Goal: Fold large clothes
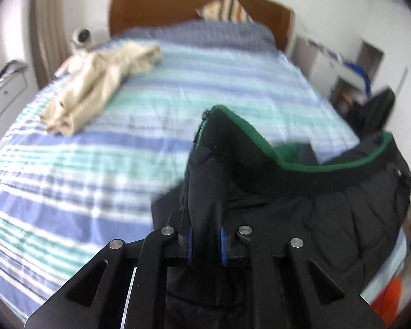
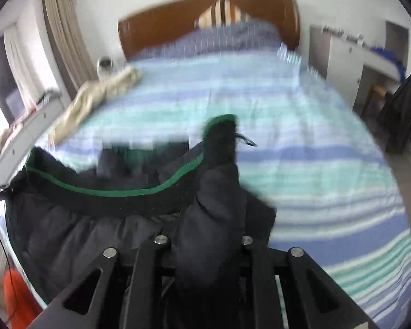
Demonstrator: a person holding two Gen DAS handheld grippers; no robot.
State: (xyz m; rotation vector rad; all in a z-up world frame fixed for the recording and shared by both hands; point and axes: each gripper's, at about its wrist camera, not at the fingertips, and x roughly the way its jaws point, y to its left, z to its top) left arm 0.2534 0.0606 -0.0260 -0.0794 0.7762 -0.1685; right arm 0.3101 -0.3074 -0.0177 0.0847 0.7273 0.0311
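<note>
A black padded jacket (image 1: 342, 219) with a green-edged collar (image 1: 328, 167) hangs between my two grippers above the striped bed (image 1: 96, 164). My left gripper (image 1: 205, 244) is shut on the jacket's left shoulder, its blue pads (image 1: 189, 242) pinching the fabric. In the right wrist view my right gripper (image 2: 205, 246) is shut on the jacket's (image 2: 82, 233) other shoulder; the cloth hides its fingertips. The collar (image 2: 109, 192) sags between the two holds. The jacket's lower part is out of sight below.
Beige trousers (image 1: 96, 82) lie crumpled on the bed's far left. A striped pillow (image 1: 227, 8) leans on the wooden headboard (image 1: 164, 8). A white cabinet (image 2: 342, 63) and dark hanging clothes (image 2: 405, 109) stand right of the bed (image 2: 315, 164). Something orange (image 2: 16, 296) sits low beside the bed.
</note>
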